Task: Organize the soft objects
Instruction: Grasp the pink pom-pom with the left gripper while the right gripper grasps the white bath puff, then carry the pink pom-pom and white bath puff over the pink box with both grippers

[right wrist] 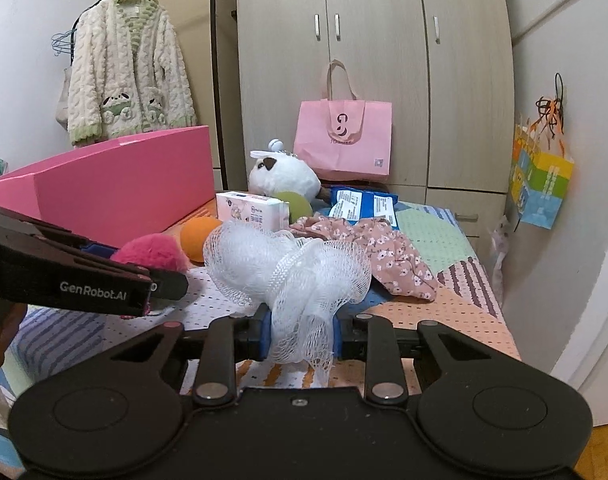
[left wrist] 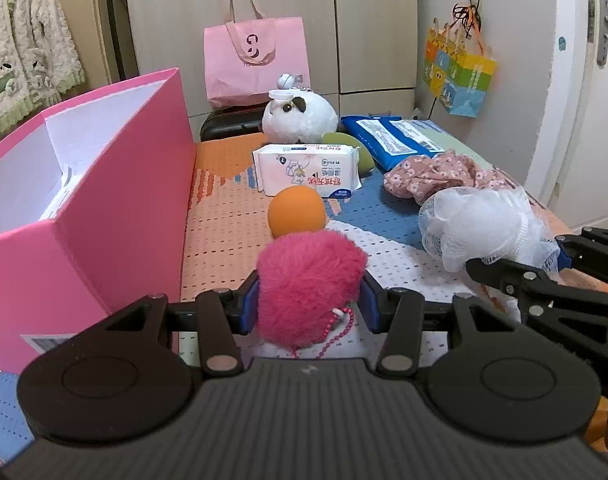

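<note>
Currently we grip pink pompom [left wrist: 309, 292] in left tool [left wrist: 308, 300], mesh pouf [right wrist: 288, 268] in right tool [right wrist: 300, 334]; loose netting may slip or snag near pink box [left wrist: 104, 216].

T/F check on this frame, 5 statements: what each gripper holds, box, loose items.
1. The left gripper is shut on the pink pompom. True.
2. The right gripper is open and holds nothing. False: it is shut on the white mesh sponge.
3. The orange ball lies in the pink box. False: it lies on the mat beside the box.
4. The floral cloth lies loose on the mat. True.
5. The panda plush is gripped. False: it sits untouched behind the tissue pack.
</note>
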Available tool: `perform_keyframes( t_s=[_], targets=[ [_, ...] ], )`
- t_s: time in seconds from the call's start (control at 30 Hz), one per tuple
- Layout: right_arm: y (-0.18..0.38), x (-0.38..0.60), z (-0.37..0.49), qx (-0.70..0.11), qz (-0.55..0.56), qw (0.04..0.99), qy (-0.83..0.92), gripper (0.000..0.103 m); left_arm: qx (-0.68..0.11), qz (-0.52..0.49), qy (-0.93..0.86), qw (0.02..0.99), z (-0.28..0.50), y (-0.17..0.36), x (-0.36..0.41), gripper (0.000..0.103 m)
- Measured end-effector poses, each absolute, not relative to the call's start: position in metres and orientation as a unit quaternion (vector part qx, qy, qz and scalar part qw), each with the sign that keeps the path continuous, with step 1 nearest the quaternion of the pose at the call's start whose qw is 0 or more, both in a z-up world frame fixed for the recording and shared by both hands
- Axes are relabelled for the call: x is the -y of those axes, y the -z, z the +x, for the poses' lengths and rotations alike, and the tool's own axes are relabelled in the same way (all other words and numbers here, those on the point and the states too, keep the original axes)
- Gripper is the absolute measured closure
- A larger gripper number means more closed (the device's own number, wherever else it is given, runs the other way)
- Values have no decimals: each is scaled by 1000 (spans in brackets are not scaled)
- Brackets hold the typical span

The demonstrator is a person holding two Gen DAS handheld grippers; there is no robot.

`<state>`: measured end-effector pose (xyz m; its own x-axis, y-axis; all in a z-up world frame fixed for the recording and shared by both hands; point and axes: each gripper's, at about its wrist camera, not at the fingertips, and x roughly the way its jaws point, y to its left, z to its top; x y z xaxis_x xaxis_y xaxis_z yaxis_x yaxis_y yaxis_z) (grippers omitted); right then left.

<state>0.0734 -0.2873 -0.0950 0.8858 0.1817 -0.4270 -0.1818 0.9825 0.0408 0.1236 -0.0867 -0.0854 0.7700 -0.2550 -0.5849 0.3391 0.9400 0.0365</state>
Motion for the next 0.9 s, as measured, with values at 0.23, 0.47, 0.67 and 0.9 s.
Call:
perform_keyframes(
  t_s=[0.23, 0.47, 0.67, 0.9],
  targets=[
    [88, 282, 67, -243, -6, 965, -101, 71, -311, 62, 182, 931, 115, 80, 78, 55],
    [79, 279, 61, -267, -6, 955, -126, 70, -319, 53, 202, 925, 105, 74, 68, 55],
    [67, 274, 57, -283, -8, 946, -156, 70, -340, 35, 226, 912, 101, 68, 53, 55],
    [47, 280, 59, -331, 25, 922, -201, 70, -344, 38, 221, 912, 92, 64, 35, 55]
  ],
)
